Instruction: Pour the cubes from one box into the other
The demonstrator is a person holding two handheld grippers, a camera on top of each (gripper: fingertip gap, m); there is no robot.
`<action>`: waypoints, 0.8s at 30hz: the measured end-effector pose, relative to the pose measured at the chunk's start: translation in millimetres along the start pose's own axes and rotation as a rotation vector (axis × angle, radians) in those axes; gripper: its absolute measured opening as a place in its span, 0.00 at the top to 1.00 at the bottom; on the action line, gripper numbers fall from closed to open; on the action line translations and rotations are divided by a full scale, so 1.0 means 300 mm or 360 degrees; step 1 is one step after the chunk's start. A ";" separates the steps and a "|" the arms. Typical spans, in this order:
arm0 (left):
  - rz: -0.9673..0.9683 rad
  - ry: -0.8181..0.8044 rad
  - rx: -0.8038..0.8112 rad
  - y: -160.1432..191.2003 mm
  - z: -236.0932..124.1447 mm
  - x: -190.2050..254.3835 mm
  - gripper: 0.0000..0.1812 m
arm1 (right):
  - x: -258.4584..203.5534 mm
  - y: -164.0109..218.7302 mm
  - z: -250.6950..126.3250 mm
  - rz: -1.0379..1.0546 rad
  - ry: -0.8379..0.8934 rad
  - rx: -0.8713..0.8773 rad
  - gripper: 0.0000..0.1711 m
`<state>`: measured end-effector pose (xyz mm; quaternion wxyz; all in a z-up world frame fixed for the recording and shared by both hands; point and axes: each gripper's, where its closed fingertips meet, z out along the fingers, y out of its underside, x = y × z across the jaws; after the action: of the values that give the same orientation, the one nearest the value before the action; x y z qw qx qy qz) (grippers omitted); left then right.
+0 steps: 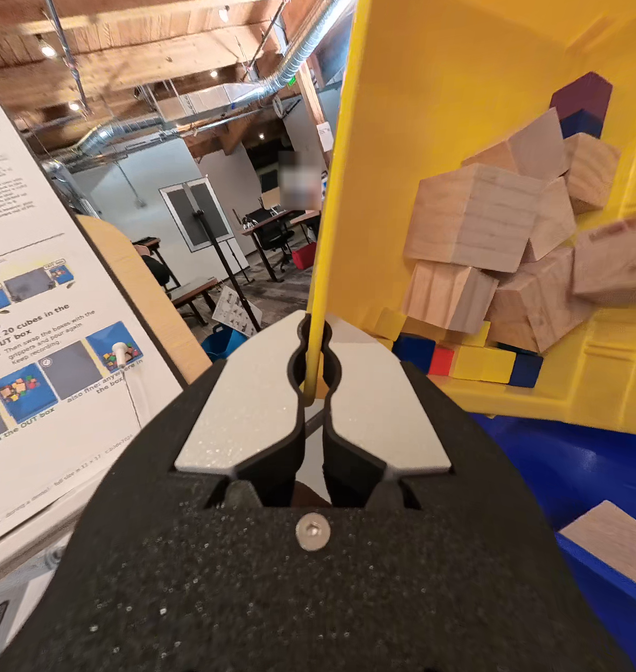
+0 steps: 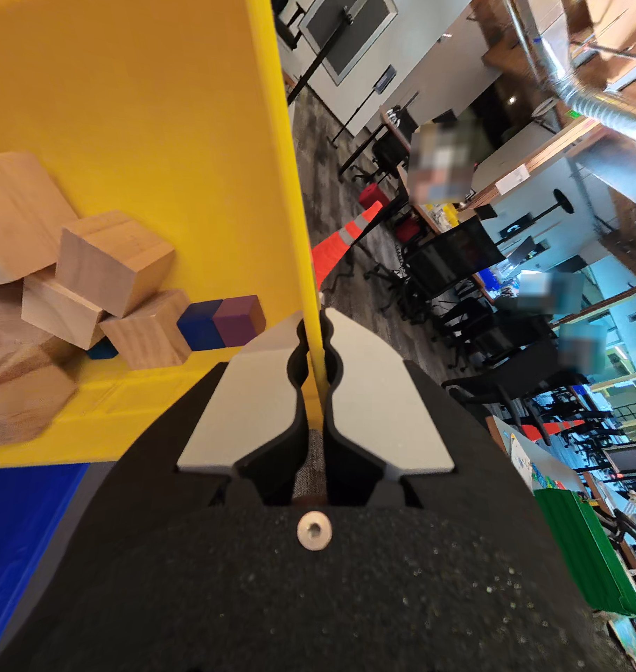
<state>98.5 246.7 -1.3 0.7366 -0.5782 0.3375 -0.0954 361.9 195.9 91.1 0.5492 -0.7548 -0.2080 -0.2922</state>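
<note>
At the centre of the left wrist view, the left gripper (image 1: 314, 358) has its jaws nearly closed on the thin side wall of the tipped yellow box (image 1: 436, 109). To the right of that frame, plain wooden cubes (image 1: 469, 222) and small painted cubes (image 1: 483, 363) pile against the box's lower inside edge, above the blue box (image 1: 563, 469), where one wooden cube (image 1: 614, 542) already lies. In the right wrist view, the right gripper (image 2: 313, 358) likewise pinches the opposite yellow wall at frame centre.
</note>
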 end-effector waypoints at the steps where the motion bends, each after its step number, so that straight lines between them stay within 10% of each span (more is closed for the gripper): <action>1: 0.0016 0.0002 -0.0009 0.006 0.001 0.005 0.98 | -0.003 0.006 -0.003 0.0004 0.0009 -0.0007 0.98; 24: 0.0133 -0.0122 0.0023 0.070 -0.030 0.038 0.98 | -0.079 0.051 -0.193 -0.0006 0.0472 0.0308 0.98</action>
<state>96.4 240.2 -25.7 0.7564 -0.5617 0.3321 -0.0448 341.6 136.3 77.4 0.6434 -0.6467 -0.1532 -0.3800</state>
